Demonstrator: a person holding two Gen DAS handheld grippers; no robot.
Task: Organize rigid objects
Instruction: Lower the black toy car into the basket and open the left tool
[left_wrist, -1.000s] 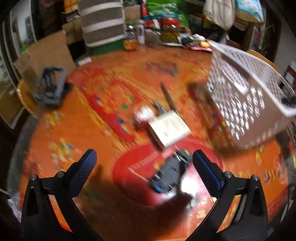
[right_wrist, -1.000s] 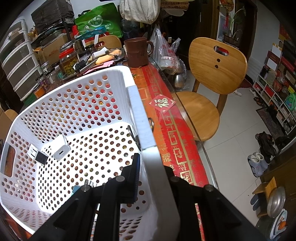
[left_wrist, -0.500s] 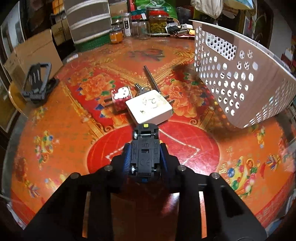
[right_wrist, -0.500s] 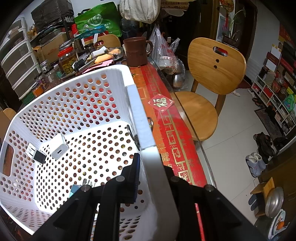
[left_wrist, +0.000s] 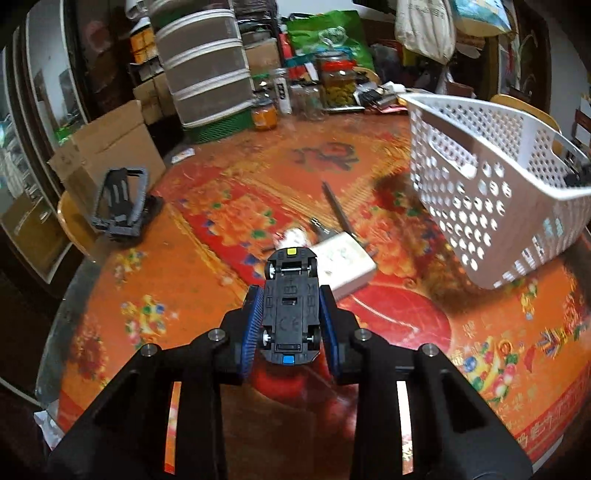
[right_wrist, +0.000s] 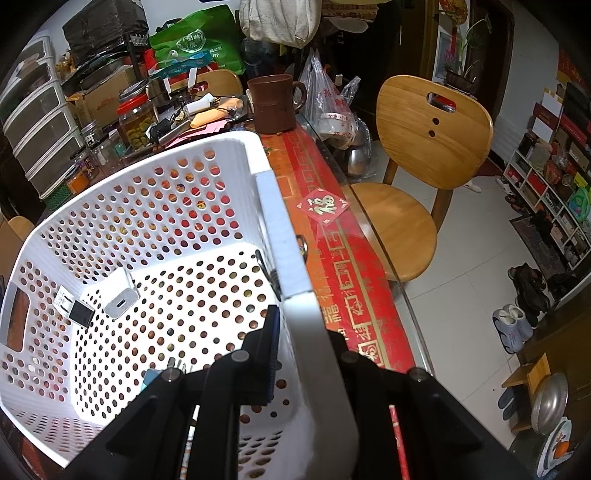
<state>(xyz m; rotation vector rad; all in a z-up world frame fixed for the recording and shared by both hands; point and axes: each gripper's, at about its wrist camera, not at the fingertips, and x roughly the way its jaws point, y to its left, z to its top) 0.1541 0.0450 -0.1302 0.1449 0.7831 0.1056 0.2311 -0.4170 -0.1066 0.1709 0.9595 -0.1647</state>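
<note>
Left gripper (left_wrist: 291, 317): blue ribbed pads pressed on both flanks of a small black plastic toy car (left_wrist: 291, 306). Jaws narrowed to the car's width. Car is upside down, chassis and white-hubbed wheels facing the camera, a yellow tab at the far end and a blue tab at the near end. It is lifted clear of the table, above the red disc of the pattern.

Just beyond the car on the red-and-orange patterned tablecloth (left_wrist: 461, 343): a white rectangular plug adapter (left_wrist: 345, 264), lying flat; a small white-and-red figure-like item (left_wrist: 291, 236), blurred; a dark slim pen-like rod (left_wrist: 338, 210) lying diagonally behind the adapter. Far left, near the table edge: a dark grey plastic folding stand (left_wrist: 120, 201).

Right gripper (right_wrist: 295, 354): clamped tight on the rim of a white perforated plastic basket (right_wrist: 155, 236), one finger inside the wall and one outside. Basket is tilted, far edge raised off the cloth in the left wrist view. Inside it: a white USB charger block (right_wrist: 120, 297) next to a small black-and-white cube (right_wrist: 75, 308), both near the left wall; some blue and metal-pronged bits by the inner finger, partly hidden.

Beyond the basket: brown ceramic mug (right_wrist: 275, 105), glass jar with a red lid (right_wrist: 135, 118), wooden round-backed chair (right_wrist: 417, 173) beside the table.
</note>
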